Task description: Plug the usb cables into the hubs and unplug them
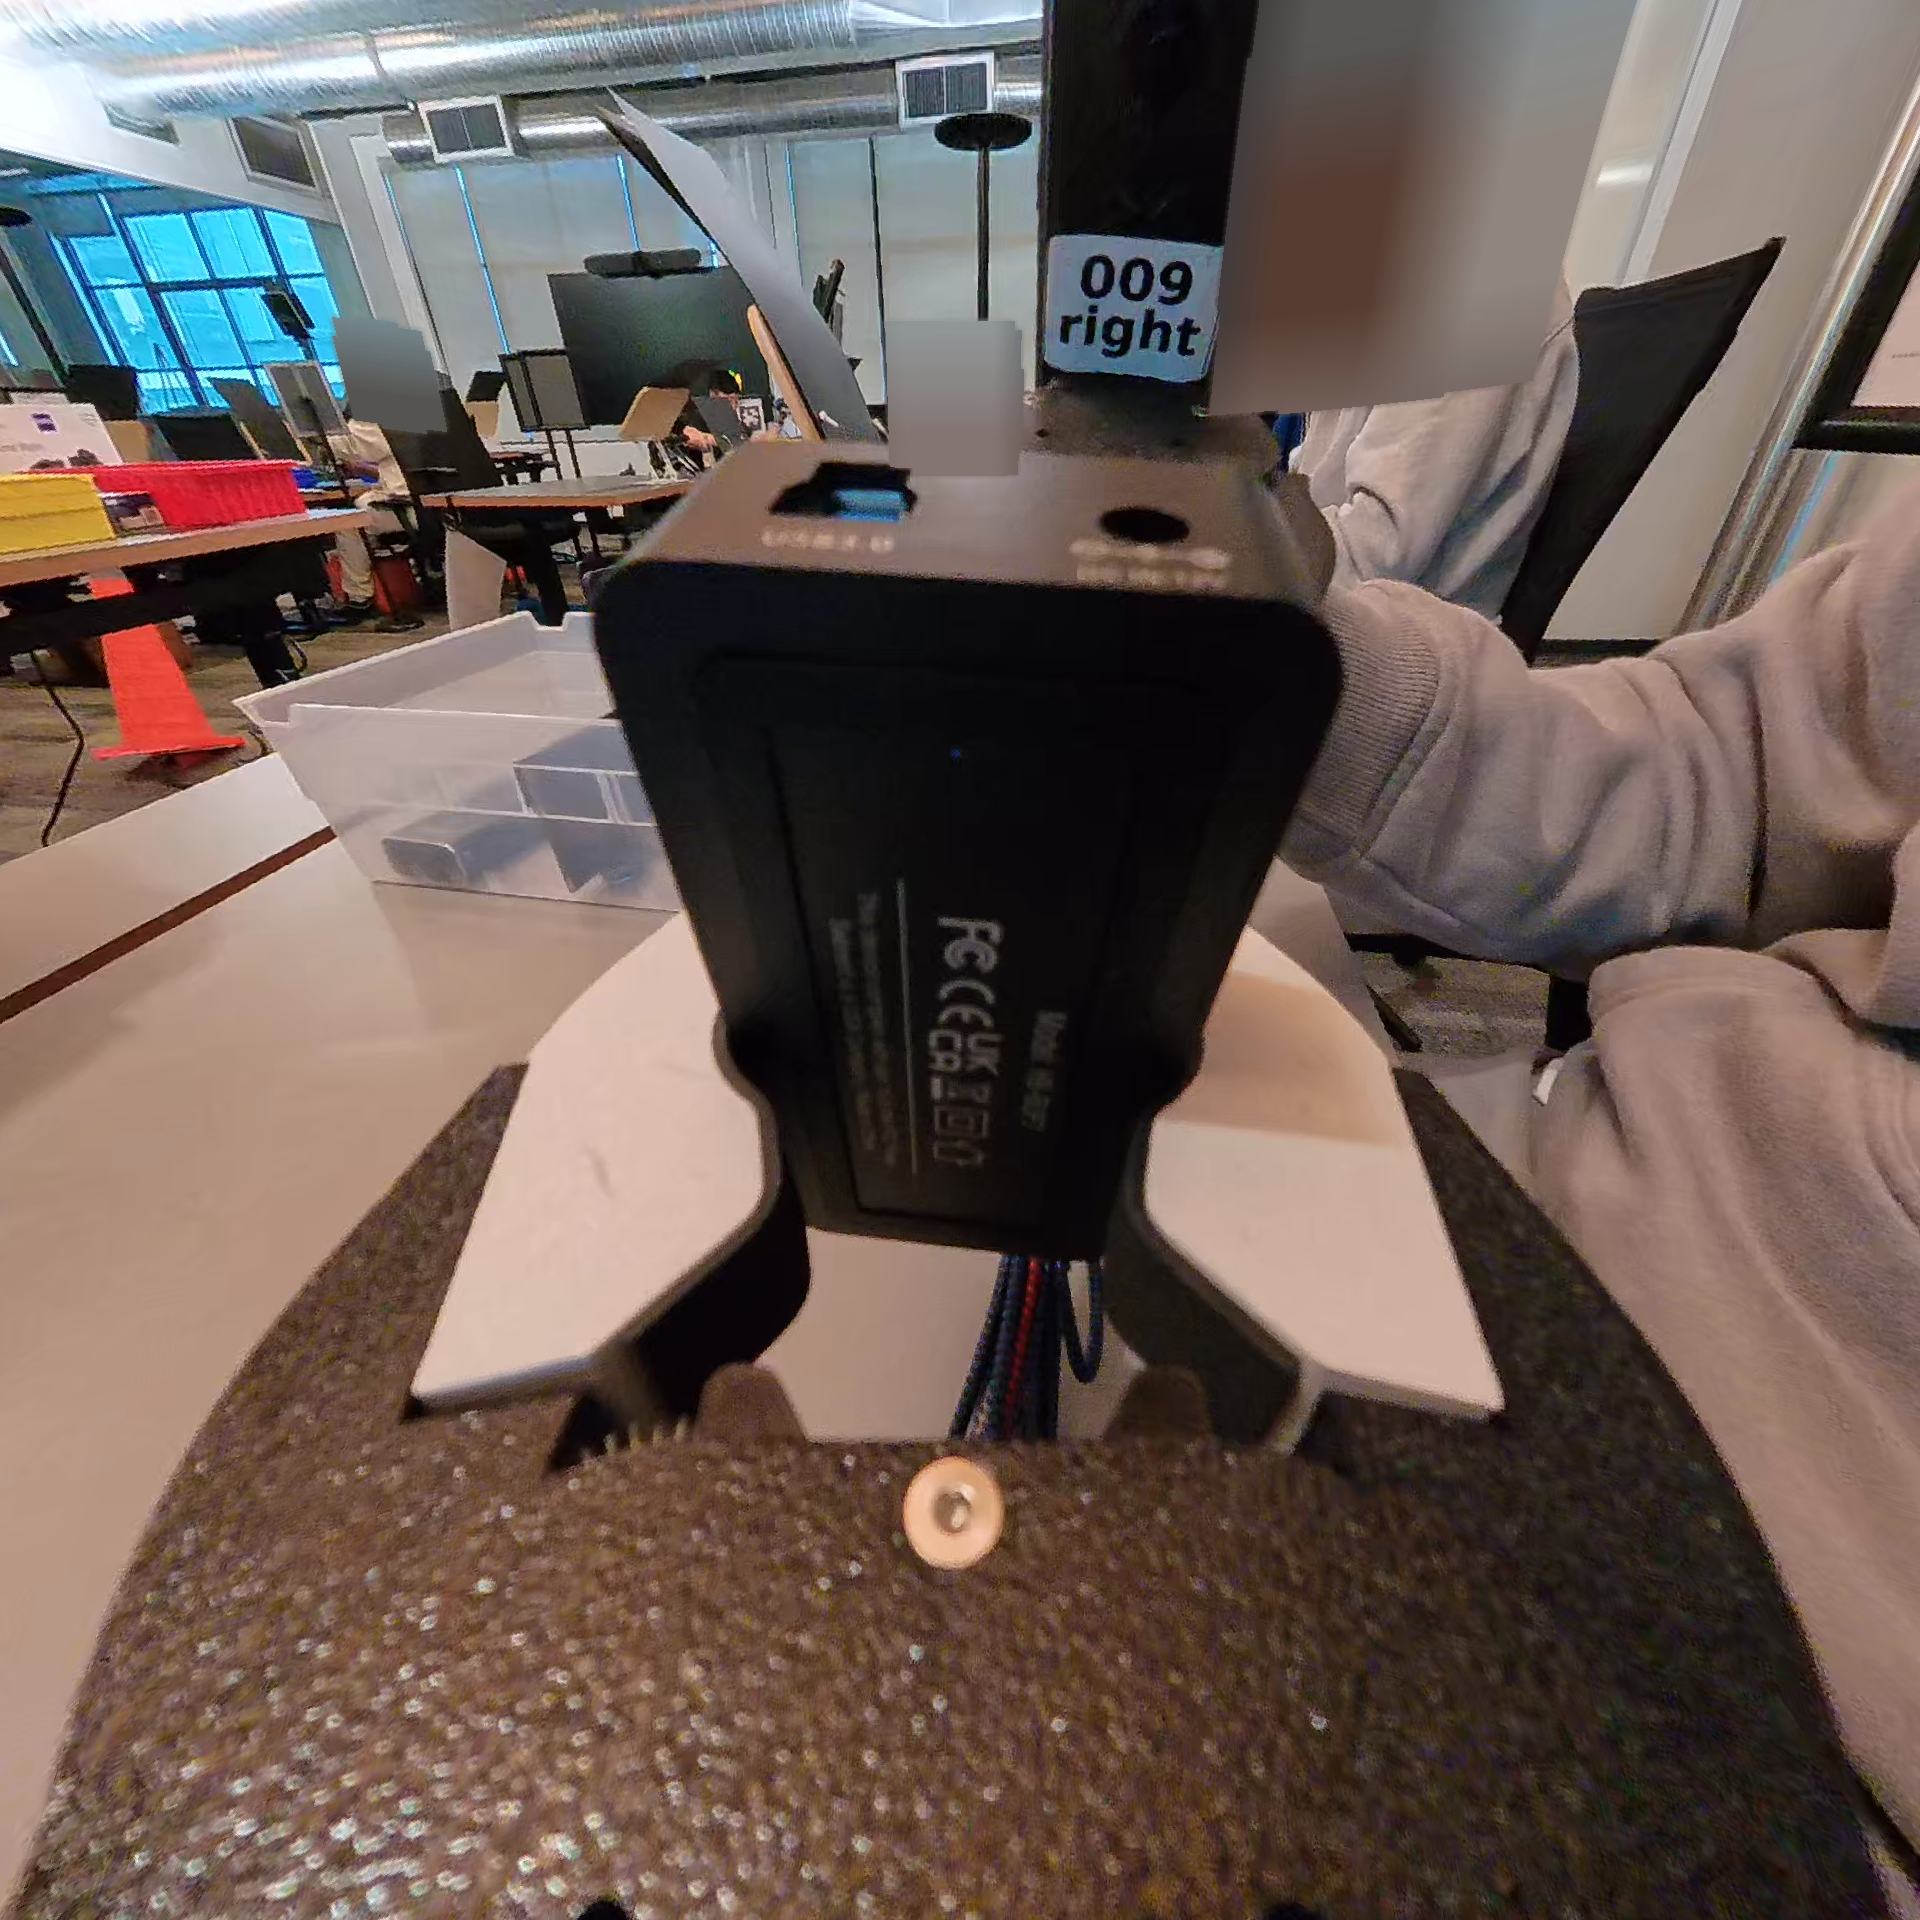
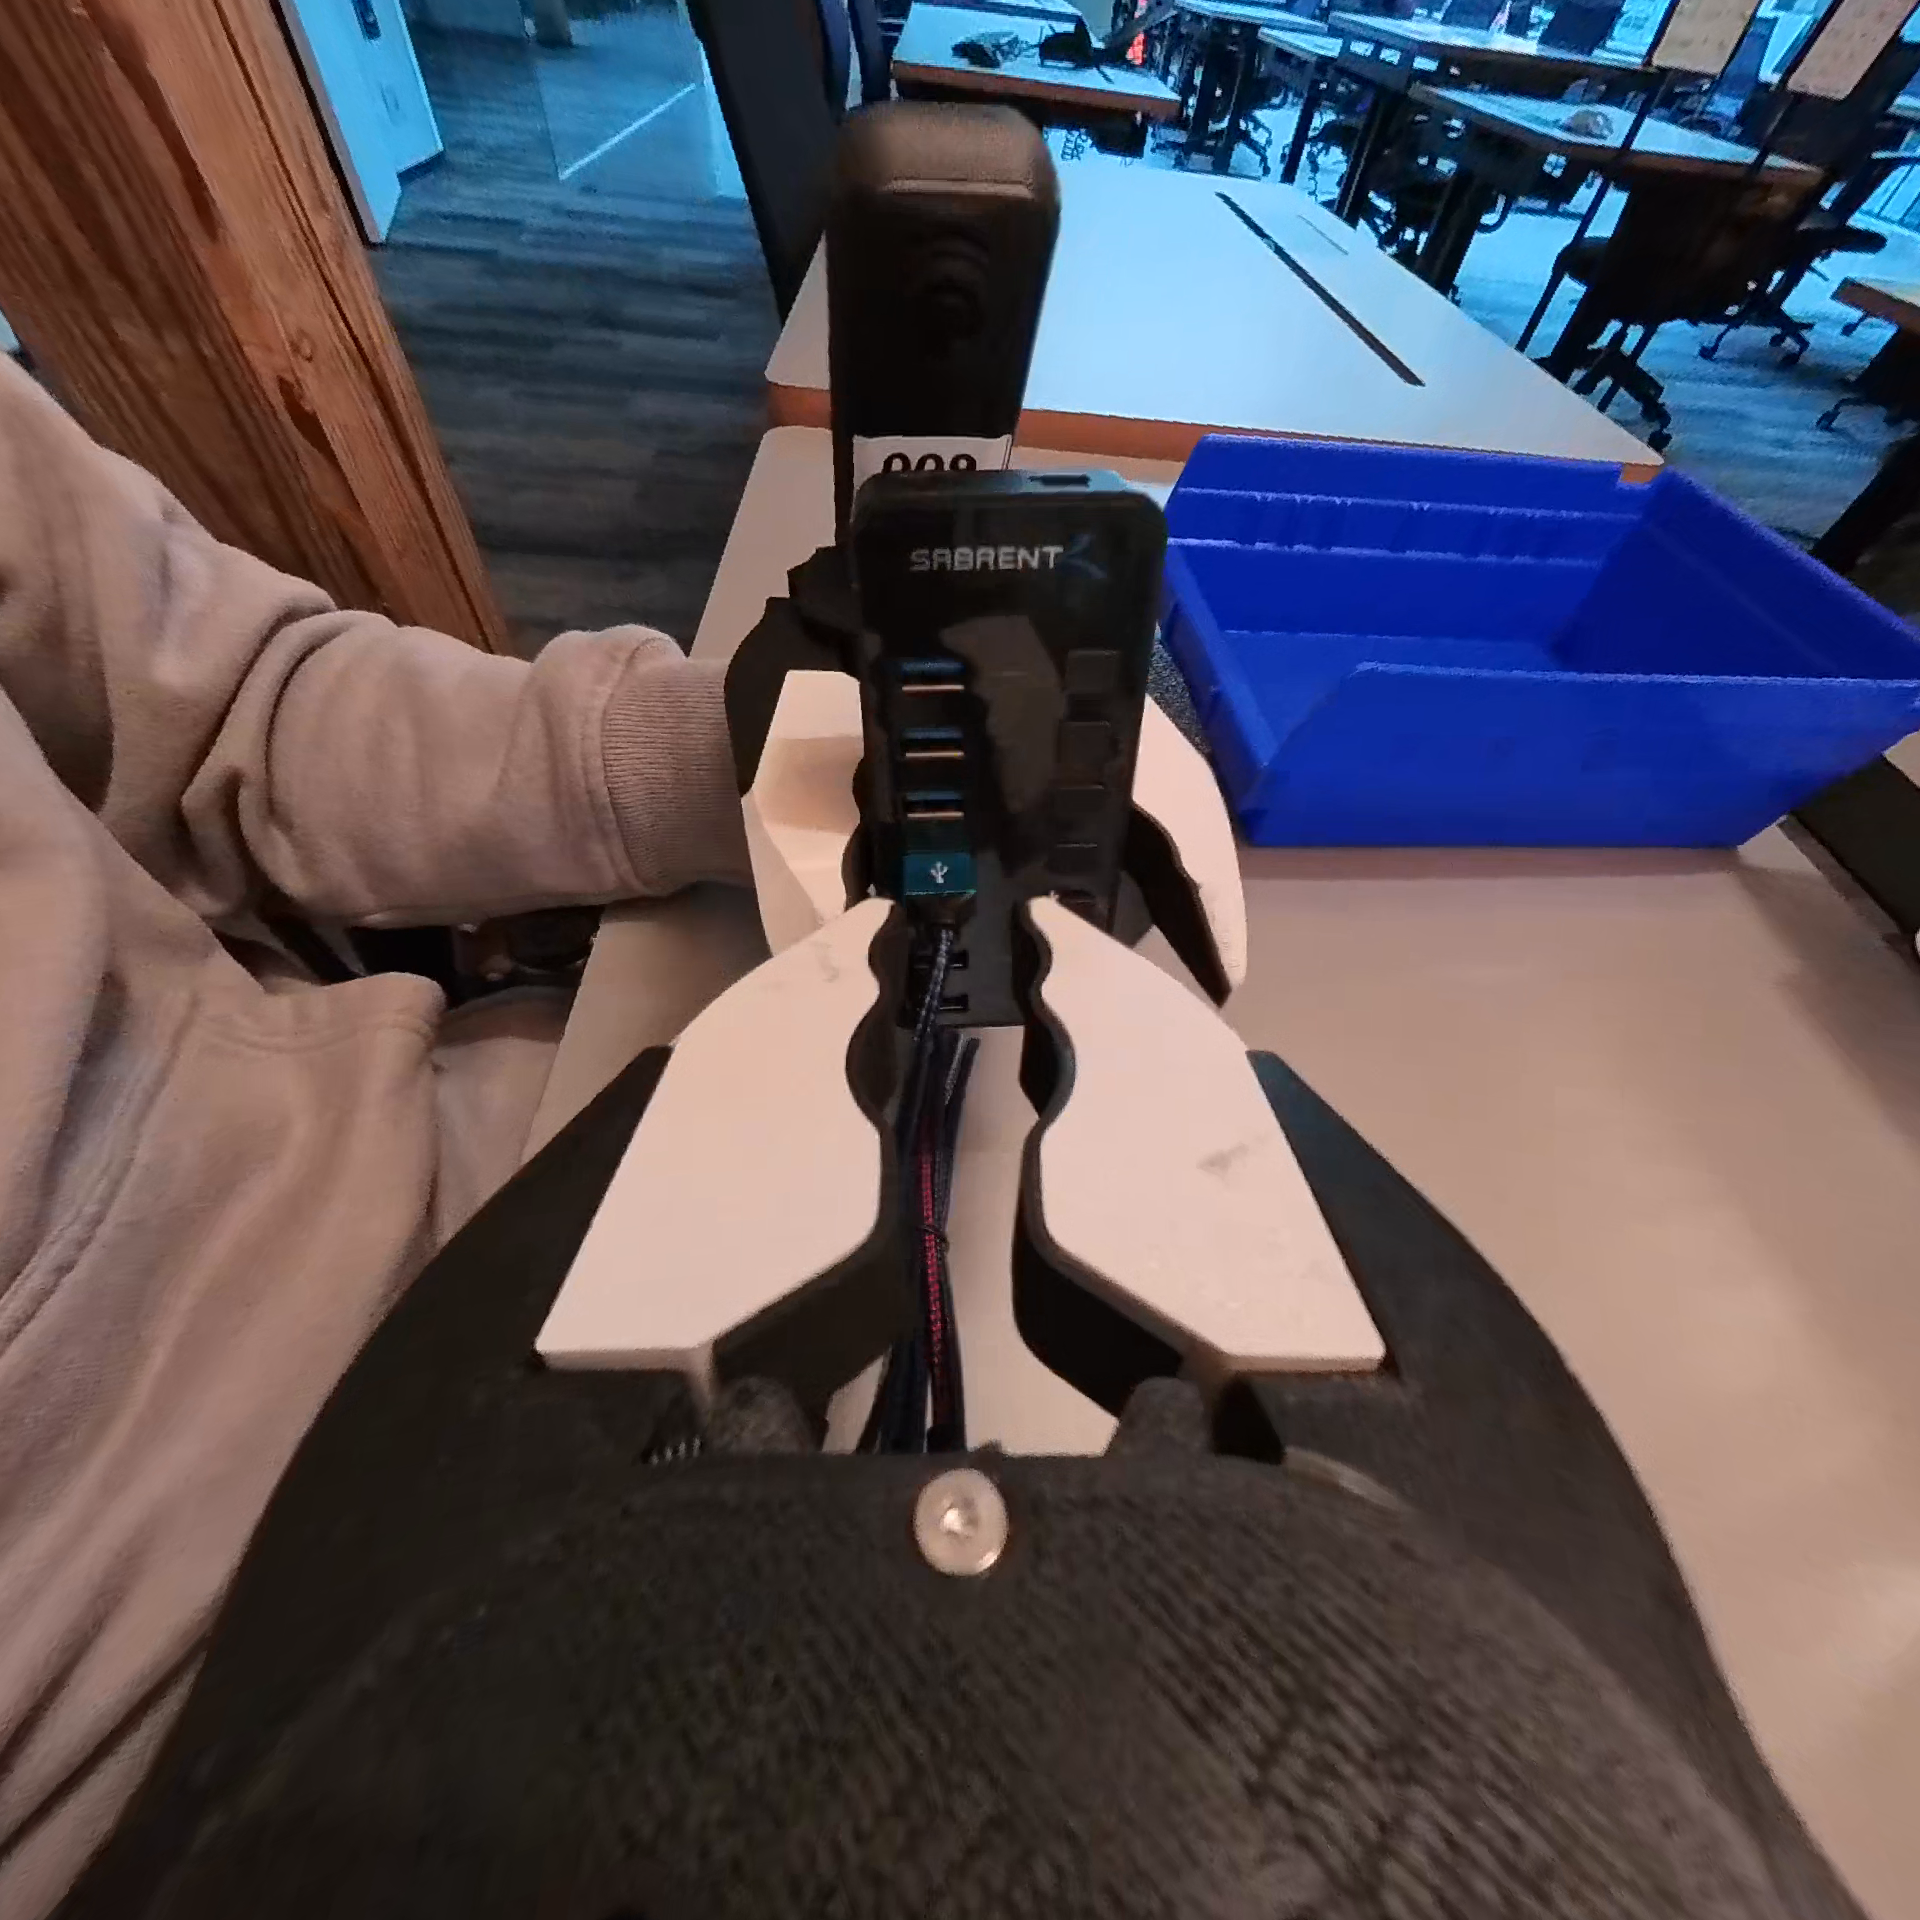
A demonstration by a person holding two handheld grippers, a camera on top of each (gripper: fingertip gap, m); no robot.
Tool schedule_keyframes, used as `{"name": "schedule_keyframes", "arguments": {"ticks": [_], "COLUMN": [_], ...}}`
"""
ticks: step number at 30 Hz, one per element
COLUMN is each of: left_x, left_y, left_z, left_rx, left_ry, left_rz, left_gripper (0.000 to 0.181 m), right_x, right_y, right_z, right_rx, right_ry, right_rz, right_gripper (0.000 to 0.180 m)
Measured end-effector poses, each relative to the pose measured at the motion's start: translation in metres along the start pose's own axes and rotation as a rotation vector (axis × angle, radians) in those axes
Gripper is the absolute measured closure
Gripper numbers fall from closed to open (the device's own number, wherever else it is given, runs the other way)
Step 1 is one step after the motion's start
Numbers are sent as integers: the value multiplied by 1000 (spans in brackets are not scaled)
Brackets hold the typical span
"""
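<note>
Hubs: counting one black hub (image 1: 966,779) in the grip, being held above the pale table (image 1: 208,1039), standing nearly upright and turning its labelled back toward the left wrist camera. Being clenched on its two long sides by the left gripper (image 1: 971,1060), with both fingers pressing against the lower part of the case. Seeing from the right wrist view the front of this hub, showing one column of ports: counting three free blue ports on top, then one teal USB plug (image 2: 937,873) sitting in the fourth port, then at least two more ports under it. Hanging down from the plug, one bundle of braided cables (image 2: 930,1195), counting one red strand and several dark blue ones, not possible to number exactly. Passing this bundle between the two white fingers of the right gripper (image 2: 961,914), standing released, with jaws apart and tips just below the plug, not squeezing it. Lying on the table also two bins: one blue bin (image 2: 1455,769) just beside the hub, and one clear bin (image 1: 343,727) farther off, keeping at least three dark boxes (image 1: 561,821) inside.
</note>
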State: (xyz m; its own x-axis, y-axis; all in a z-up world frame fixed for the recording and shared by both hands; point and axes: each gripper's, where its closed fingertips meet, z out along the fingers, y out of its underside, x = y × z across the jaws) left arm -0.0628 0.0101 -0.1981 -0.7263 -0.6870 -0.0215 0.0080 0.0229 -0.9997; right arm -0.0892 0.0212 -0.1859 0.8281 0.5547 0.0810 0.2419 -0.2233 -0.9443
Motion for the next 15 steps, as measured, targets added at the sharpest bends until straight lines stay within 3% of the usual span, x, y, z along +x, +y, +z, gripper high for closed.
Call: {"name": "schedule_keyframes", "arguments": {"ticks": [15], "left_x": [12], "left_y": [3], "left_z": [7], "left_rx": [-26], "left_ry": [57], "left_rz": [17], "left_gripper": [109], "right_x": [-14], "right_y": [4], "right_z": [-5], "right_rx": [27], "right_ry": [-90], "right_rz": [-9], "right_gripper": [166]}}
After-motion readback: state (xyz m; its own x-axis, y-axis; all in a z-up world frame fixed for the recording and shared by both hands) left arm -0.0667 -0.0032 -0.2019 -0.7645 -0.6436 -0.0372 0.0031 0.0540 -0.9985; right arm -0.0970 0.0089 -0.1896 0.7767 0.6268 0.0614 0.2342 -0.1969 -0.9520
